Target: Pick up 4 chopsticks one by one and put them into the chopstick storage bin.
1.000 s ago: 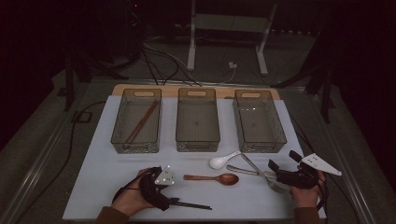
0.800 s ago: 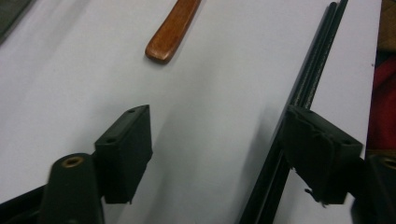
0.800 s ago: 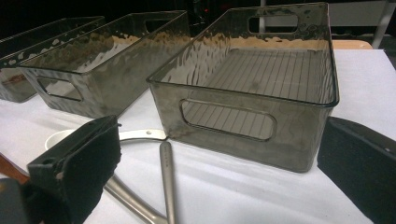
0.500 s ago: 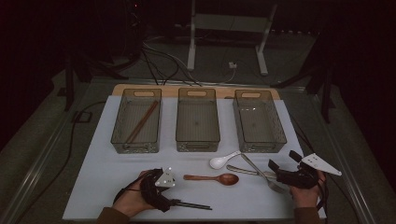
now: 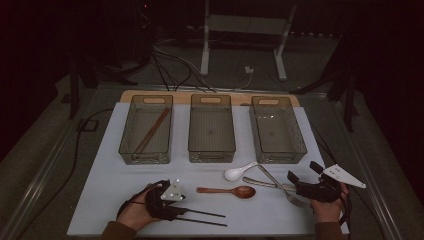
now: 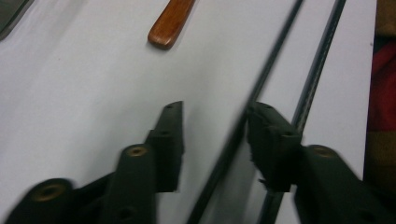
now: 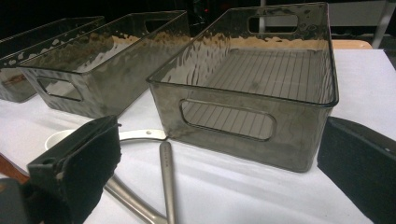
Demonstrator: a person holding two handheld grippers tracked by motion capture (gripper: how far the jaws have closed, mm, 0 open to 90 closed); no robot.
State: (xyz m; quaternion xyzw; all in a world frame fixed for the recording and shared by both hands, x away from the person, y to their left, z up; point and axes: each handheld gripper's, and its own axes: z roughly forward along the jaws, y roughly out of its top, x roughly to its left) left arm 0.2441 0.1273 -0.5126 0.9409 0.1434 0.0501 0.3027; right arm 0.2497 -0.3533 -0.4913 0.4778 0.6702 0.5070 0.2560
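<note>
High view: left gripper [image 5: 182,214] low at near-left of white worktop [image 5: 100,200], at the near ends of two black chopsticks [image 5: 202,217] lying flat, tips toward centre. Wooden spoon [image 5: 227,190] just beyond, white spoon [image 5: 239,172] and two metal utensils [image 5: 270,181] farther right. Right gripper [image 5: 302,175] near-right, over the metal utensils. Three clear bins across the back, left bin [image 5: 146,131] w/ brown chopsticks [image 5: 151,131] inside.

Left gripper view: jaws part-way in, just been closing (gap remains). One chopstick [image 6: 243,126] btwn jaws, against right pad; second chopstick [image 6: 315,74] outside that jaw. Not clamped yet, both flat on worktop. Wooden spoon handle end [image 6: 170,23] ahead.

Right gripper view: jaws wide apart, nothing held. Right bin [image 7: 261,79] straight ahead, empty. Metal handles [image 7: 166,177] crossing below, white spoon's bowl [image 7: 58,138] peeking past left jaw.
</note>
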